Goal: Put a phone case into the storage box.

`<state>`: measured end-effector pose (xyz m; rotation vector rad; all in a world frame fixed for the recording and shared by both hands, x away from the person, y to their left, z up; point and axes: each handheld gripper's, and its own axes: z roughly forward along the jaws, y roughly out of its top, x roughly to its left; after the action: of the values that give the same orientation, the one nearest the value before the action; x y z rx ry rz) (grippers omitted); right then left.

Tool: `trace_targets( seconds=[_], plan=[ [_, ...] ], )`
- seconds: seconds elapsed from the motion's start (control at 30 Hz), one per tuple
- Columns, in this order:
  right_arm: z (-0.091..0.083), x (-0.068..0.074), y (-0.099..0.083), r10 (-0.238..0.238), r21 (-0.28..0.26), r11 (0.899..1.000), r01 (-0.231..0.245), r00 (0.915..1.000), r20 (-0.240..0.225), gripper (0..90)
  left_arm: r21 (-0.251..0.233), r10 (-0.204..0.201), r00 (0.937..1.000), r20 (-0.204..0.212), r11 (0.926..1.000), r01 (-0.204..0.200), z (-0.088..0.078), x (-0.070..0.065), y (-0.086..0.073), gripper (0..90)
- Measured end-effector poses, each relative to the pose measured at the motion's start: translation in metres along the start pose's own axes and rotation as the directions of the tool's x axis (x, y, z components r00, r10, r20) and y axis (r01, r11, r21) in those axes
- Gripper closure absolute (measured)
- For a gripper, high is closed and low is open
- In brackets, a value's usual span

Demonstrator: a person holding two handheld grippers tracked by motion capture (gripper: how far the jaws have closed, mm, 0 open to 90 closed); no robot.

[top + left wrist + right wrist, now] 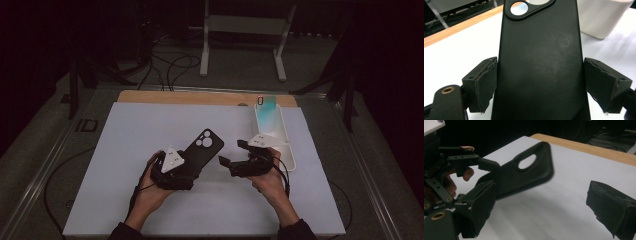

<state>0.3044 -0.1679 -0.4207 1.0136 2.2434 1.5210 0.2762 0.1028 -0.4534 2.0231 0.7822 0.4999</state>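
high view: phone (265,111) in tray (288,150)

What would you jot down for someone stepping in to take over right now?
Left gripper: jaws closed on the sides of the black phone case, held above the white mat.
Right gripper: jaws wide open, nothing between them, just right of the case.
White tray at the right edge of the mat, with a teal phone leaning at its far end.
Done: case picked up.
Left: probably fetch the phone and fit it into the case.
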Motion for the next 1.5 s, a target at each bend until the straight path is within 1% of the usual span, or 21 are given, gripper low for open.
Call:
trace_targets(
  seconds=[0.1, 0.3, 0.4, 0.43, 0.57, 0.63, 0.77, 0.87, 0.93, 0.97, 1.0, 1.03, 1.07, 1.1, 1.13, 1.17, 1.2, 1.27, 1.3, 1.43, 1.5],
  plan=[
    [0.006, 0.004, 0.003, 0.009, 0.008, 1.0, -0.009, 0.9997, -0.021, 10.2, -0.018, 0.006, 0.9999, 0.011, 0.9998, -0.006, -0.002, -0.004, 0.003, 15.8],
    [0.014, 0.009, 0.007, 0.036, 0.033, 0.999, -0.034, 0.9972, -0.065, 16.5, -0.05, 0.021, 0.9995, 0.022, 0.9985, -0.02, -0.002, -0.012, 0.009, 15.7],
    [0.016, 0.011, 0.008, 0.05, 0.045, 0.998, -0.046, 0.9954, -0.082, 24.9, -0.061, 0.028, 0.9994, 0.021, 0.9978, -0.026, -0.002, -0.014, 0.01, 15.7],
    [0.017, 0.012, 0.008, 0.057, 0.046, 0.998, -0.053, 0.9945, -0.087, 27.9, -0.073, 0.025, 0.9992, 0.03, 0.9971, -0.022, -0.002, -0.016, 0.01, 15.7],
    [0.018, 0.012, 0.009, 0.09, 0.059, 0.995, -0.083, 0.9891, -0.117, 43.3, -0.076, 0.017, 0.9991, 0.04, 0.997, -0.014, -0.001, -0.018, 0.01, 15.7],
    [0.019, 0.012, 0.008, 0.091, 0.072, 0.994, -0.082, 0.9871, -0.131, 48.8, -0.071, 0.018, 0.999, 0.04, 0.9973, -0.015, 0.0, -0.019, 0.01, 15.7],
    [0.021, 0.016, 0.009, 0.097, 0.07, 0.994, -0.088, 0.9841, -0.148, 58.8, -0.056, 0.025, 0.9989, 0.041, 0.9982, -0.022, 0.004, -0.023, 0.009, 15.8],
    [0.024, 0.019, 0.009, 0.096, 0.069, 0.994, -0.086, 0.9817, -0.164, 69.8, -0.042, 0.032, 0.9983, 0.048, 0.9987, -0.03, 0.007, -0.026, 0.009, 15.9],
    [0.024, 0.021, 0.01, 0.1, 0.068, 0.994, -0.089, 0.978, -0.183, 78.3, -0.038, 0.032, 0.9981, 0.053, 0.9988, -0.03, 0.008, -0.026, 0.008, 15.8],
    [0.024, 0.021, 0.01, 0.102, 0.065, 0.994, -0.091, 0.9758, -0.193, 80.7, -0.037, 0.034, 0.9981, 0.051, 0.9988, -0.032, 0.008, -0.027, 0.008, 15.8],
    [0.024, 0.022, 0.01, 0.106, 0.068, 0.993, -0.094, 0.9747, -0.197, 82.0, -0.032, 0.043, 0.9981, 0.046, 0.9986, -0.041, 0.009, -0.027, 0.008, 15.5],
    [0.025, 0.023, 0.01, 0.108, 0.07, 0.993, -0.095, 0.9732, -0.203, 83.3, -0.018, 0.042, 0.9978, 0.051, 0.999, -0.042, 0.01, -0.027, 0.009, 14.9],
    [0.025, 0.024, 0.009, 0.104, 0.073, 0.993, -0.091, 0.9726, -0.208, 85.5, -0.014, 0.039, 0.9982, 0.046, 0.9992, -0.038, 0.01, -0.027, 0.008, 14.7],
    [0.026, 0.027, 0.009, 0.081, 0.073, 0.995, -0.068, 0.9787, -0.188, 85.8, -0.022, 0.03, 0.9985, 0.045, 0.9994, -0.029, 0.01, -0.026, 0.007, 18.3],
    [0.026, 0.028, 0.009, 0.053, 0.075, 0.996, -0.041, 0.9841, -0.17, 85.9, -0.015, 0.022, 0.9982, 0.055, 0.9997, -0.021, 0.011, -0.025, 0.007, 18.0],
    [0.026, 0.028, 0.009, 0.06, 0.076, 0.996, -0.047, 0.982, -0.179, 86.0, -0.01, 0.02, 0.9983, 0.055, 0.9998, -0.02, 0.011, -0.025, 0.007, 14.9],
    [0.027, 0.028, 0.009, 0.057, 0.076, 0.996, -0.044, 0.9815, -0.183, 86.0, -0.01, 0.024, 0.9986, 0.047, 0.9997, -0.023, 0.011, -0.026, 0.007, 14.9],
    [0.027, 0.029, 0.009, 0.051, 0.075, 0.996, -0.039, 0.9828, -0.177, 86.1, -0.01, 0.017, 0.998, 0.061, 0.9998, -0.016, 0.011, -0.025, 0.008, 14.9],
    [0.028, 0.029, 0.009, 0.046, 0.075, 0.997, -0.033, 0.9832, -0.177, 86.1, -0.011, 0.017, 0.9982, 0.057, 0.9998, -0.017, 0.011, -0.025, 0.008, 14.7],
    [0.027, 0.028, 0.009, 0.045, 0.077, 0.997, -0.033, 0.9843, -0.171, 86.1, -0.014, -0.015, 0.9966, 0.081, 0.9998, 0.016, 0.007, -0.018, 0.008, 13.8],
    [0.026, 0.026, 0.01, 0.036, 0.072, 0.997, -0.024, 0.9855, -0.166, 86.1, -0.015, -0.04, 0.9944, 0.098, 0.999, 0.042, 0.005, -0.013, 0.008, 13.3]
  ],
)
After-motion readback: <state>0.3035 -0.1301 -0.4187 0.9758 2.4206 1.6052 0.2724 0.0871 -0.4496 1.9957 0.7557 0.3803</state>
